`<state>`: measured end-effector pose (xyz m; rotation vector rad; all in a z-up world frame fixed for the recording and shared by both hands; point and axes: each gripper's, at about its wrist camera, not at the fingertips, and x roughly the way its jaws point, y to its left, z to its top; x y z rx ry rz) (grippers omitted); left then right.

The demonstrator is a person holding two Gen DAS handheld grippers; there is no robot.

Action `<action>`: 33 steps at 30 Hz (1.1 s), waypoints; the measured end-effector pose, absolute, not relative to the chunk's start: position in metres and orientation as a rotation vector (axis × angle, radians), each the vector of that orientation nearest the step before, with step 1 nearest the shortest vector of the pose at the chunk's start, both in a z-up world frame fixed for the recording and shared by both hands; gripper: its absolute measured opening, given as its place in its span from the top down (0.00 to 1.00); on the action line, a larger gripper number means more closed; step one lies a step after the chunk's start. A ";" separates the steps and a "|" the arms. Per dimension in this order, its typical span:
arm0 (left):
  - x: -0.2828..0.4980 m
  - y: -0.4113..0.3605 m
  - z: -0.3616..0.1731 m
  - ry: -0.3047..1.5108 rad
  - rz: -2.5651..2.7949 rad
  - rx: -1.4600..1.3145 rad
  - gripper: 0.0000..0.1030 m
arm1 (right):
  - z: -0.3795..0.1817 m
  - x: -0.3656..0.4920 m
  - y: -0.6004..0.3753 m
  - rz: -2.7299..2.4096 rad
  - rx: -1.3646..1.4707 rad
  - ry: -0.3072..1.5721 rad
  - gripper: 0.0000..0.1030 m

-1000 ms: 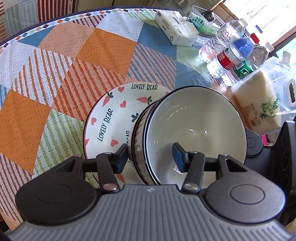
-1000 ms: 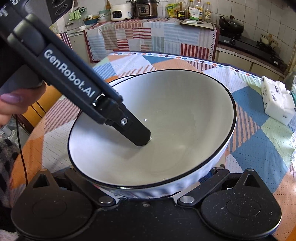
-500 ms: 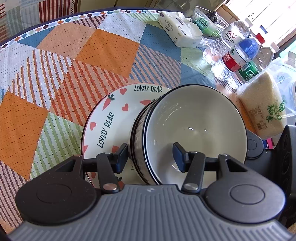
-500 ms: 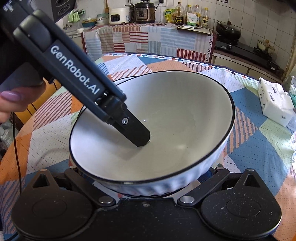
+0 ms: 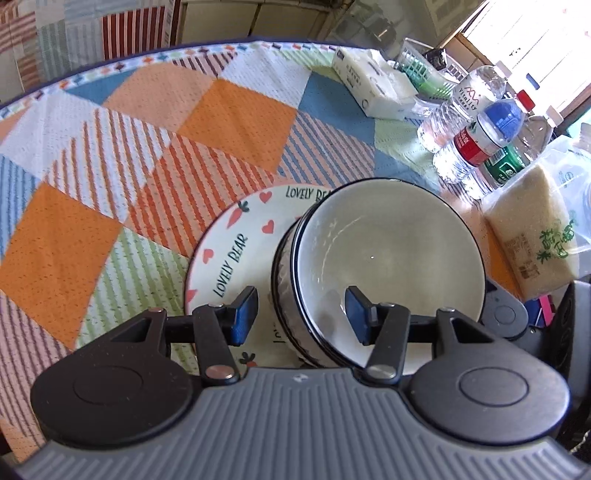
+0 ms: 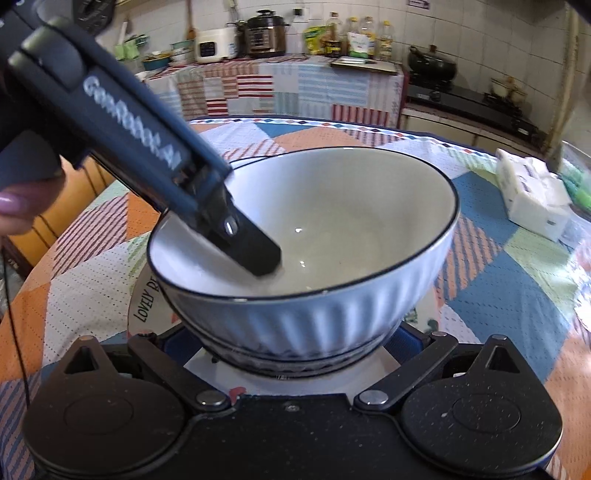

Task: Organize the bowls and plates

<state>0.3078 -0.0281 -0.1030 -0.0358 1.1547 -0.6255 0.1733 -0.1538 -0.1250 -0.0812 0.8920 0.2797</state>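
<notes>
A white ribbed bowl (image 5: 388, 258) with a dark rim sits nested in a second bowl on a "Lovely Bear" plate (image 5: 236, 251) with hearts and carrots. My left gripper (image 5: 301, 317) is open, its jaws straddling the near wall of the bowls, one finger inside, one outside, not touching. In the right wrist view the bowl (image 6: 314, 258) stands on the plate (image 6: 146, 306). My right gripper (image 6: 291, 343) is wide open low beside the bowls' base; its fingertips are mostly hidden. The left gripper's finger (image 6: 255, 254) reaches into the bowl.
The round table has a patchwork cloth (image 5: 129, 166). A tissue pack (image 5: 373, 85), a green basket, several water bottles (image 5: 480, 140) and a bag of rice (image 5: 535, 236) stand at the right. A kitchen counter with appliances (image 6: 266, 33) lies beyond the table.
The bowls went from tilted to standing upright on the plate. My left gripper's jaws opened wider off the bowl wall. My right gripper drew back and lower.
</notes>
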 end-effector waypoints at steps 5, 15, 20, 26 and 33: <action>0.289 -0.013 -0.073 1.087 -0.587 0.005 0.47 | -0.110 0.148 -0.152 0.223 -0.036 0.869 0.01; 0.220 0.009 -0.016 0.980 -0.570 0.032 0.38 | -0.072 0.113 -0.151 0.159 -0.024 0.802 0.01; 0.180 0.020 0.005 0.935 -0.524 0.038 0.32 | -0.049 0.094 -0.154 0.125 -0.035 0.793 0.01; 0.136 0.030 0.017 0.926 -0.425 0.059 0.25 | -0.018 0.062 -0.158 0.085 -0.045 0.755 0.01; 0.096 0.042 0.021 0.912 -0.338 0.041 0.17 | 0.014 0.026 -0.153 0.061 -0.079 0.733 0.01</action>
